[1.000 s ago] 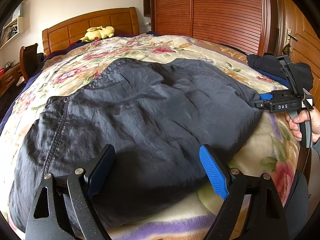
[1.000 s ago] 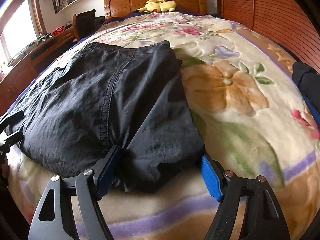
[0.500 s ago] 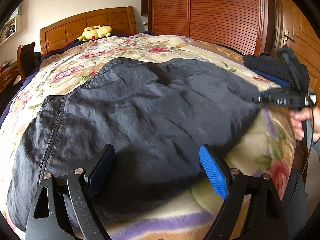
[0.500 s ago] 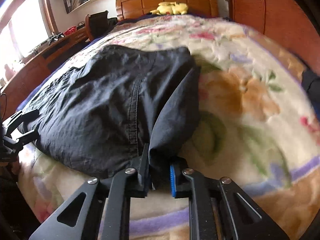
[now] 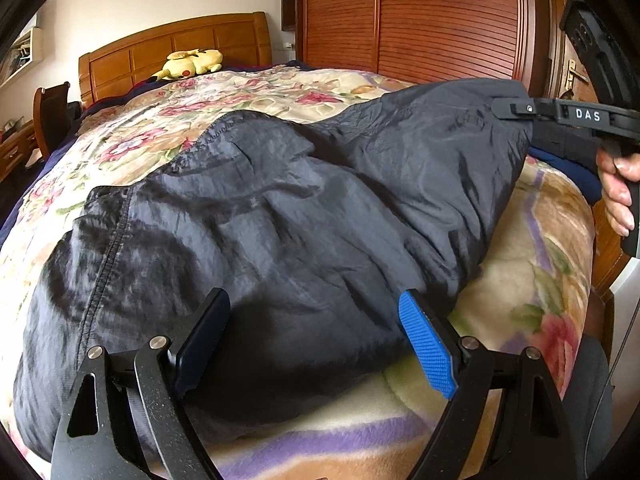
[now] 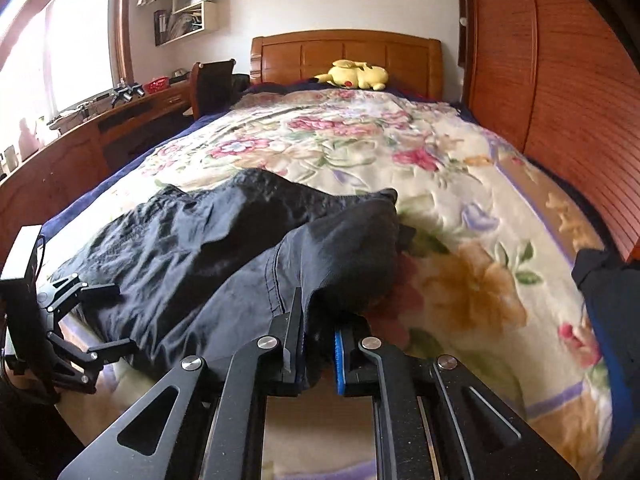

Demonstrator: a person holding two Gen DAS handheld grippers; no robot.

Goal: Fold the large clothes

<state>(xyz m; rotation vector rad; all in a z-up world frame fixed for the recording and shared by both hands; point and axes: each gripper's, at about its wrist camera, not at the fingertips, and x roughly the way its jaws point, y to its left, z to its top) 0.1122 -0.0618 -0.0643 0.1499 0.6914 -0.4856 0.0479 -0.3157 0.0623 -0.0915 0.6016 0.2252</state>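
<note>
Lifted since before, the right gripper [image 6: 318,354] pinches the dark garment's [image 5: 280,216] corner; the left gripper [image 5: 316,334] hovers open over its near edge.

Daylight floods in from the window [image 6: 48,52] at the upper left of the right wrist view, blown out to white glare there, while the floral bedspread [image 6: 400,148] is evenly and softly lit with only gentle shadows in the folds of the dark garment [image 5: 280,216]. Both fisheye views bend strongly at the edges, curving the bed and the wooden wardrobe [image 5: 420,16], and black vignette fills the corners. The right wrist view is slightly soft with motion blur on the near cloth, the left wrist view sharper, though the garment's dark surface loses detail.
</note>
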